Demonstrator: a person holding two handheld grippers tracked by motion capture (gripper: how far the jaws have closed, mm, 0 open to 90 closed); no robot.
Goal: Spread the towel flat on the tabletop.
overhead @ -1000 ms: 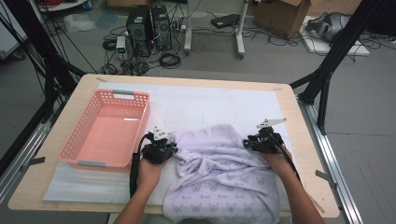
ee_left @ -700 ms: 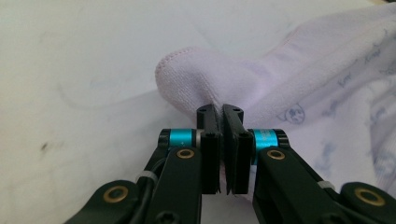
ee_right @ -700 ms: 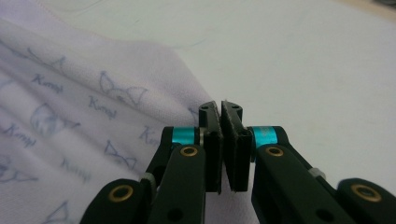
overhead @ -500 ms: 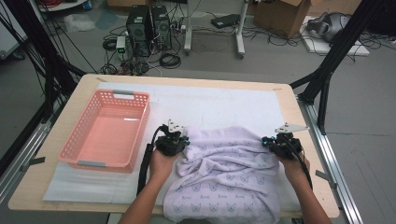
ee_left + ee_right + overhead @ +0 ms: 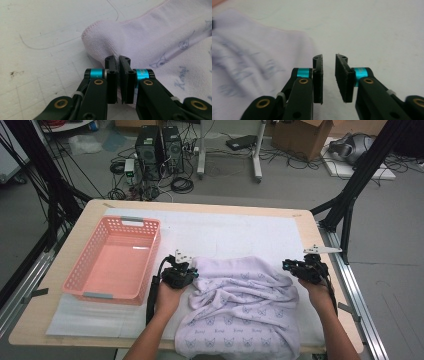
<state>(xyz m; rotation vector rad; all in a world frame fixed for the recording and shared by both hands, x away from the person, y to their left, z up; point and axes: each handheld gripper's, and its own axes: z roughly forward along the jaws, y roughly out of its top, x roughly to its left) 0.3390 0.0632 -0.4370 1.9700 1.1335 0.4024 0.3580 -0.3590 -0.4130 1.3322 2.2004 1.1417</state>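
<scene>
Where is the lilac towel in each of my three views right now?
High view: lilac towel low centre, between both hands.
Left gripper view: upper right, its hemmed corner pinched in the shut left gripper.
Right gripper view: blurred at left, beside the open jaws.
Shared landmark: white table mat.

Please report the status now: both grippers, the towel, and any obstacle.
Left gripper shut on lilac towel corner. Right gripper jaws just opening, nothing between them, beside towel's right edge. Towel bunched on table. Pink basket at left, apart from towel.
</scene>
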